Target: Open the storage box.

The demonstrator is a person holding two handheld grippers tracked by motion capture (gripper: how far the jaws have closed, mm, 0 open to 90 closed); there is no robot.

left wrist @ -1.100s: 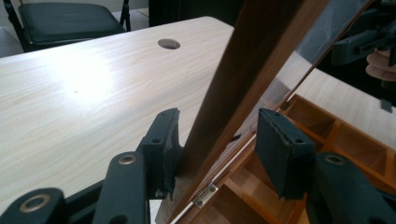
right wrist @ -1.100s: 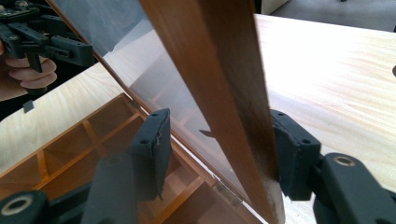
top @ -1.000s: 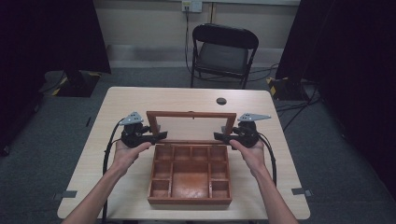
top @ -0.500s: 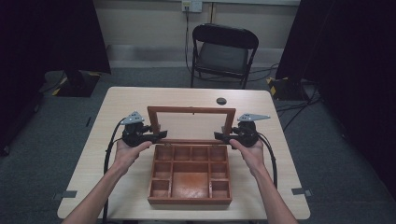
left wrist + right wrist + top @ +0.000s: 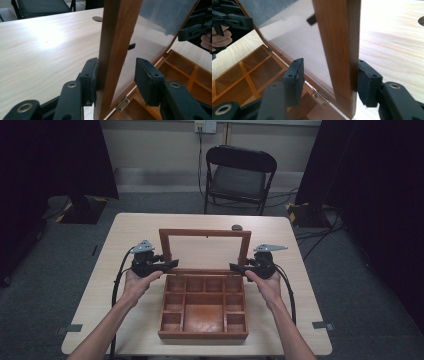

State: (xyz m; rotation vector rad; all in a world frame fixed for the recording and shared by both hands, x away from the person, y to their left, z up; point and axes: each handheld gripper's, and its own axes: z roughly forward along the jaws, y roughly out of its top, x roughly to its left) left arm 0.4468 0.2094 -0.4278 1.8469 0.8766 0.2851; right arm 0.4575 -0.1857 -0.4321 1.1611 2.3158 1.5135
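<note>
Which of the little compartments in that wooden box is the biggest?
The middle compartment in the row nearest the person. It is wider and deeper than the small squares around it.

Tongs [image 5: 328, 81] straddle the lid's wooden frame [image 5: 337, 50] — one pad touching.

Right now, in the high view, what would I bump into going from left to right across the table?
Left tongs → left post of the lid frame → clear lid pane → right post of the lid frame → right tongs.
</note>
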